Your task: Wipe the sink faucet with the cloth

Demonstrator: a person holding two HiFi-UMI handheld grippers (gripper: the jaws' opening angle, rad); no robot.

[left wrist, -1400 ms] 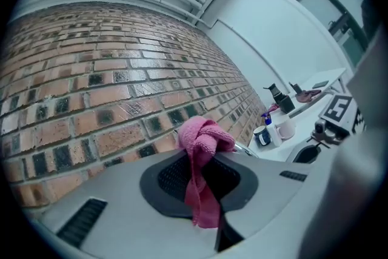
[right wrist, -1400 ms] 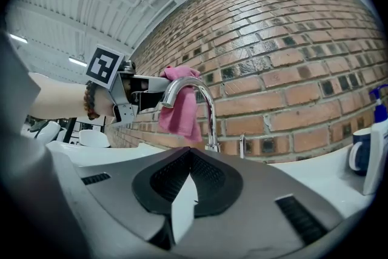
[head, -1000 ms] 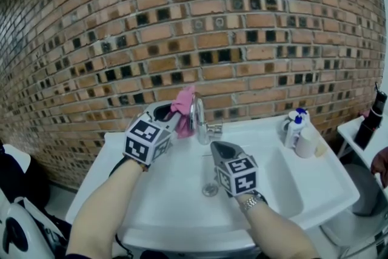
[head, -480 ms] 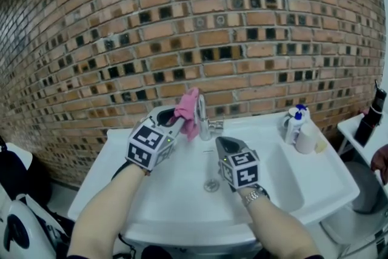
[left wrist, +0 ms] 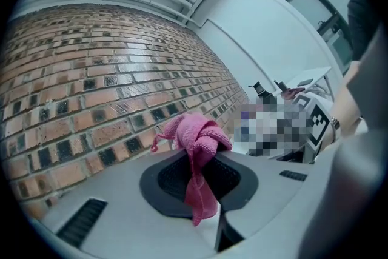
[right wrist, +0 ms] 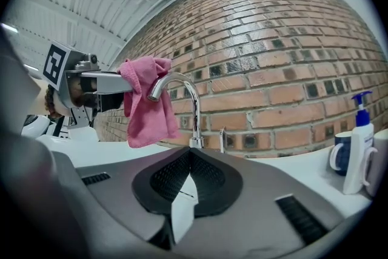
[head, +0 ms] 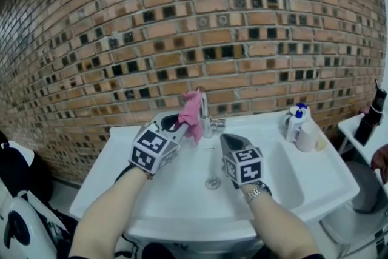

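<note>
Mid-wipe, I judge: my left gripper [head: 179, 124] clamps pink cloth [head: 191, 111] at its jaw tips against faucet [right wrist: 194, 107] spout; right gripper [head: 229, 141] jaws together, empty; next needs rubbing down the neck w/ cloth.

A brick wall [head: 242, 21] fills the view from 9 round to 3 o'clock. At 3 o'clock a white pump bottle [head: 294, 125] with a blue top stands just beside a pale cup [head: 307, 139]. Farther right stands a black bottle [head: 371, 113].

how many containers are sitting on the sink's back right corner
3: a blue mug nearest the faucet, a white pump bottle beside it, and a pale cup on the outer side. More may hide behind them.
</note>
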